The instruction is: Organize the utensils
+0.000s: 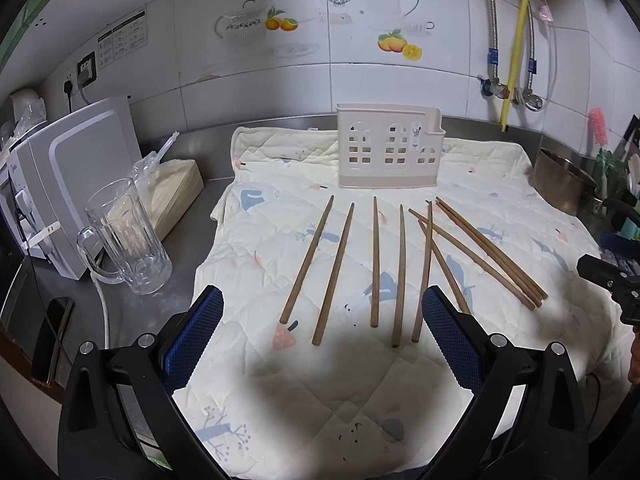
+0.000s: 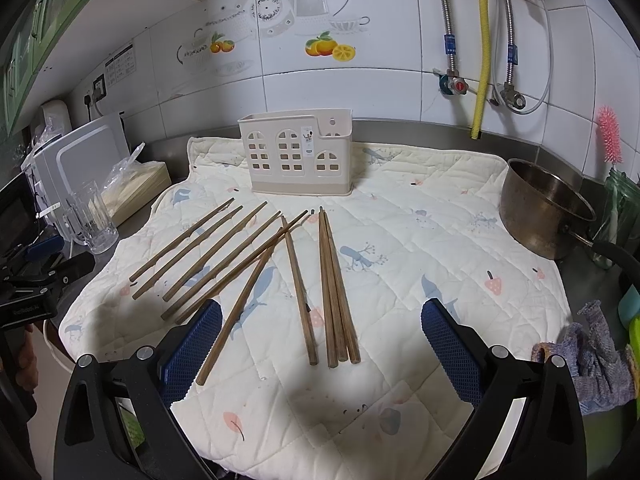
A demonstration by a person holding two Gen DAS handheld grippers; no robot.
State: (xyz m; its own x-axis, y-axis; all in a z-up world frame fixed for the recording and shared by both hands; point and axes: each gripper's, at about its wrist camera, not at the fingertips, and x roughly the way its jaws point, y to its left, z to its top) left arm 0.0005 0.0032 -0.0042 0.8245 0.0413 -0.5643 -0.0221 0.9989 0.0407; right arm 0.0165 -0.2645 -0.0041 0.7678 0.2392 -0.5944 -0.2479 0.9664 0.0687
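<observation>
Jaws of left gripper (image 1: pixel 322 336) and right gripper (image 2: pixel 320 340) gape wide, empty, low in frame over quilted cloth (image 2: pixel 420 240); mid-frame lie wooden chopsticks (image 2: pixel 334 288), probably light, stiff, smooth, best pinched mid-shaft; farther up stands perforated plastic holder (image 2: pixel 296 152).

Chopsticks (image 1: pixel 376 260) lie on the quilt (image 1: pixel 500 208) before the holder (image 1: pixel 388 152).

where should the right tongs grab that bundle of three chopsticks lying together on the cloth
Judging by their pose, near the thick ends of the three chopsticks, coming from above. They lie flat, side by side and clear of the crossed ones, so the open right tongs could straddle them.
</observation>
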